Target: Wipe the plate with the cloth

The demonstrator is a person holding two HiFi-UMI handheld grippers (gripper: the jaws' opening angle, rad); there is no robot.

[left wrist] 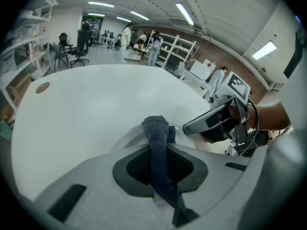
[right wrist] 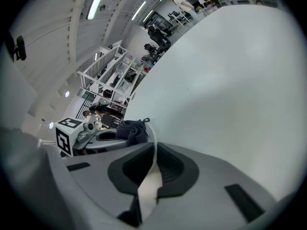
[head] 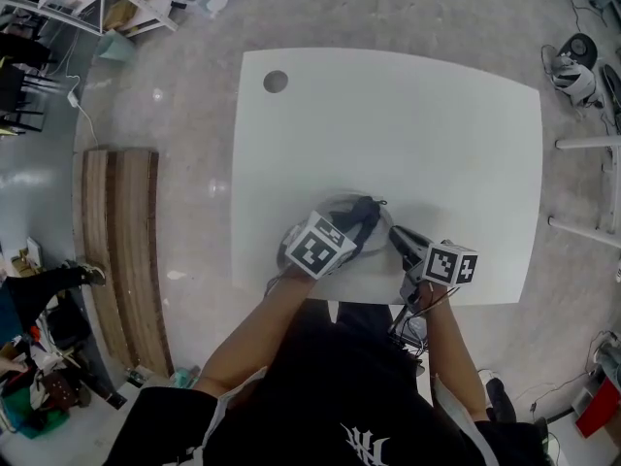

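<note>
A pale plate (head: 335, 205) lies on the white table (head: 388, 134) near its front edge. My left gripper (head: 367, 219) is shut on a dark grey cloth (left wrist: 158, 147), and the cloth's bunched end (head: 365, 209) rests on the plate. In the left gripper view the plate (left wrist: 127, 137) shows just beyond the jaws. My right gripper (head: 396, 233) is shut on the plate's right rim (right wrist: 152, 143), which runs edge-on between its jaws. The cloth (right wrist: 129, 130) and the left gripper (right wrist: 93, 138) show to the left in the right gripper view.
A round grommet hole (head: 276, 82) sits at the table's far left corner. A wooden bench (head: 121, 250) stands on the floor to the left. Shelving (left wrist: 168, 51) and several people stand far off behind the table.
</note>
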